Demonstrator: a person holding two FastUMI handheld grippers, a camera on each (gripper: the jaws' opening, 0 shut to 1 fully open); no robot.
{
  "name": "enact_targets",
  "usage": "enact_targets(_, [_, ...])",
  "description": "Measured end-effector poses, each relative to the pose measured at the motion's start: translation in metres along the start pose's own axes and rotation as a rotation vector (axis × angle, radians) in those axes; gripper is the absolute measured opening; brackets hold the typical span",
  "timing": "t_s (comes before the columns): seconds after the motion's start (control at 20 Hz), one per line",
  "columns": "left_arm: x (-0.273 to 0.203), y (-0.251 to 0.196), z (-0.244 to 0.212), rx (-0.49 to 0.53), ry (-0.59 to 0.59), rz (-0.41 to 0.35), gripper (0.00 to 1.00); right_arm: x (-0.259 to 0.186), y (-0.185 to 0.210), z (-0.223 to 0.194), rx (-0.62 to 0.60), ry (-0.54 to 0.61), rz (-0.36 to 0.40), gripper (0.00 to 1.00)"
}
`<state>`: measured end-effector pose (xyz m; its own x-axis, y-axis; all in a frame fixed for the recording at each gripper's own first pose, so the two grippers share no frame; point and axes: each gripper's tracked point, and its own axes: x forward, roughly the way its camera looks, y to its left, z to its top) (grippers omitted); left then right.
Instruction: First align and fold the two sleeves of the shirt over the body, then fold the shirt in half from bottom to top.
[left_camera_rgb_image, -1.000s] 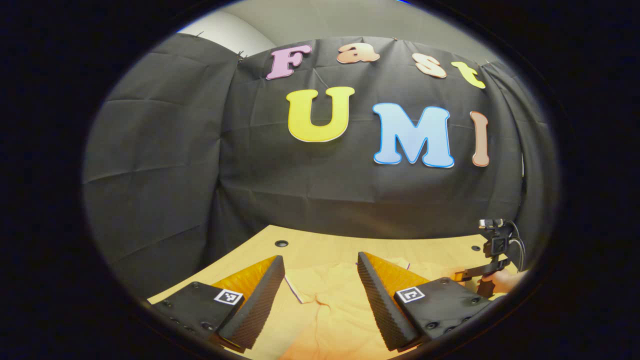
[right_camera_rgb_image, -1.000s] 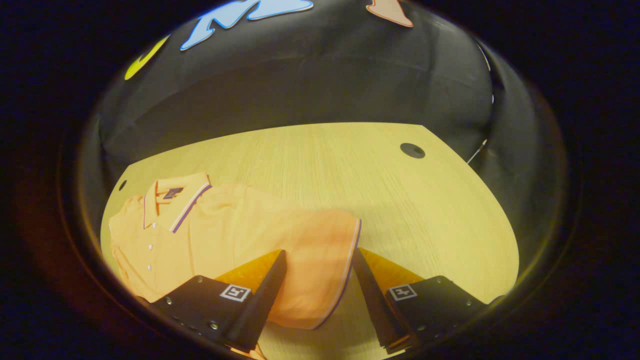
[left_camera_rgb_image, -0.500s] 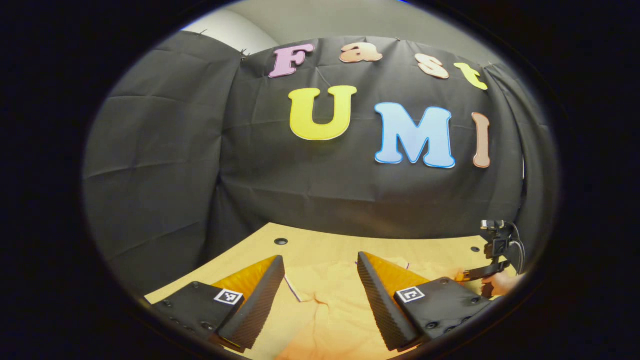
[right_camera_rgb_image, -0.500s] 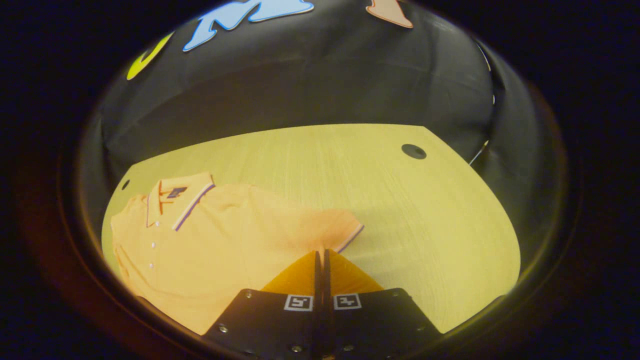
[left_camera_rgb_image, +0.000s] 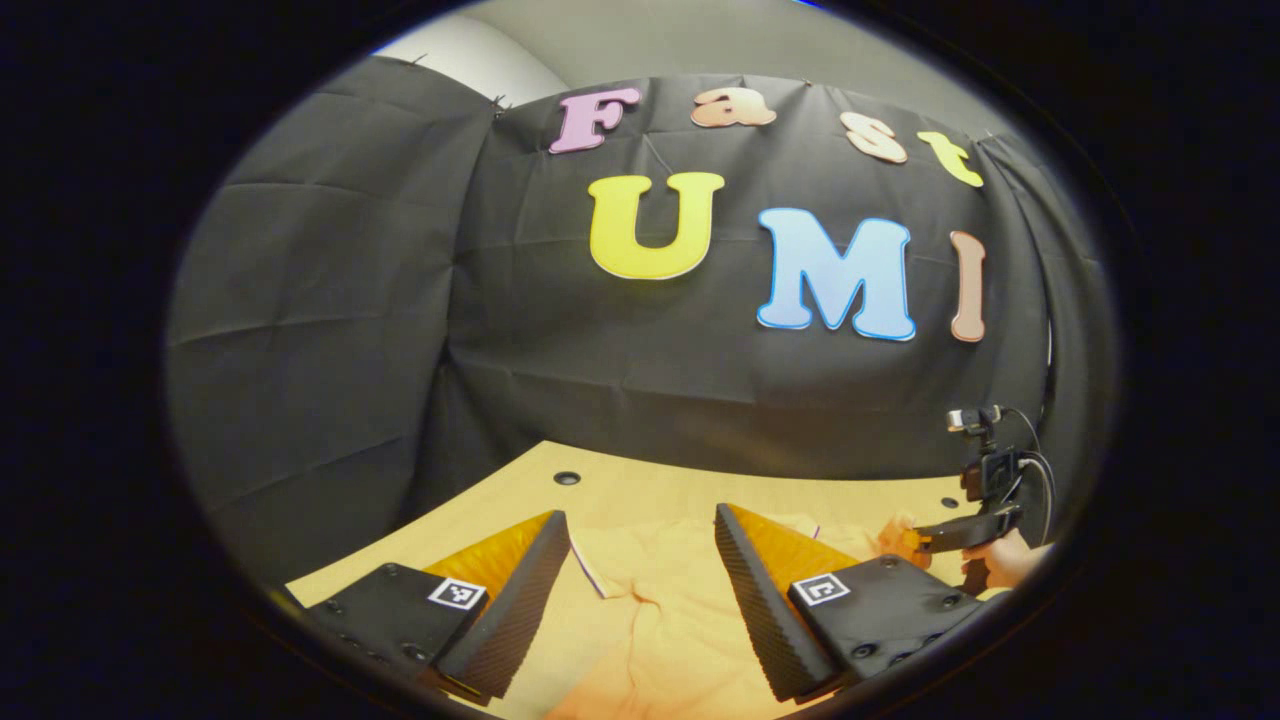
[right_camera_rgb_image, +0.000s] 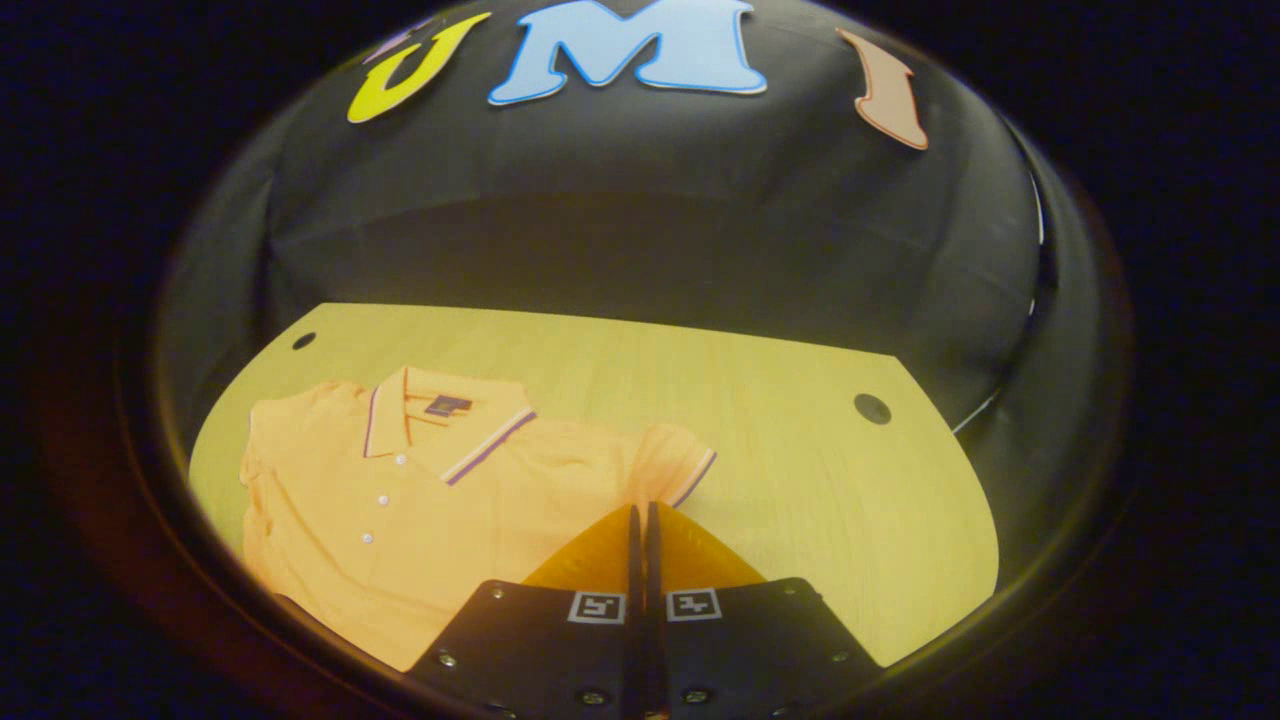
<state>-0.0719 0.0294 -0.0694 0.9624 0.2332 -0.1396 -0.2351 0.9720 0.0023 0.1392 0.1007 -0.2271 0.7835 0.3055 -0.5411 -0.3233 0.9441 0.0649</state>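
Shirt (right_camera_rgb_image: 400, 520) hem and sleeve (right_camera_rgb_image: 668, 470) edge behind closed fingers (right_camera_rgb_image: 600, 545), grip perhaps on cloth

A light wooden table (right_camera_rgb_image: 800, 480) with round holes (right_camera_rgb_image: 872, 408) near its corners; black cloth wall (left_camera_rgb_image: 330, 300) behind the table.

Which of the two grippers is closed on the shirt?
The right gripper: its fingers are pressed together, pinching the orange shirt's sleeve by its striped cuff. The left gripper hovers over the shirt with its fingers spread wide.
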Motion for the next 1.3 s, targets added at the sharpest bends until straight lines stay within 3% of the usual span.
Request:
enact_targets(0.2, [-0.010, 0.016, -0.001, 0.014, -0.005, 0.033, 0.94, 0.006, 0.037, -0.007, -0.089, 0.018, 0.067, 0.00])
enact_targets(0.45, [-0.013, 0.039, -0.004, 0.001, 0.001, 0.071, 0.94, 0.015, 0.062, -0.027, -0.116, 0.081, 0.123, 0.03])
enact_targets(0.8, [0.001, 0.048, -0.030, -0.007, 0.046, 0.038, 0.95, -0.004, 0.075, -0.024, -0.106, 0.081, 0.163, 0.11])
enact_targets(0.85, [0.007, 0.047, -0.032, -0.011, 0.049, 0.026, 0.96, -0.013, 0.079, -0.024, -0.093, 0.077, 0.174, 0.36])
enact_targets(0.9, [0.014, 0.046, -0.034, -0.014, 0.055, 0.011, 0.95, -0.020, 0.079, -0.021, -0.084, 0.068, 0.172, 0.51])
enact_targets(1.0, [0.033, 0.046, -0.044, -0.012, 0.075, -0.018, 0.95, -0.038, 0.080, -0.013, -0.060, 0.040, 0.159, 0.69])
enact_targets(1.15, [0.067, 0.045, -0.060, -0.009, 0.115, -0.066, 0.95, -0.073, 0.084, -0.001, -0.016, -0.009, 0.141, 0.89])
enact_targets(1.3, [0.110, 0.049, -0.082, -0.010, 0.152, -0.103, 0.96, -0.104, 0.089, 0.006, 0.024, -0.049, 0.114, 0.90])
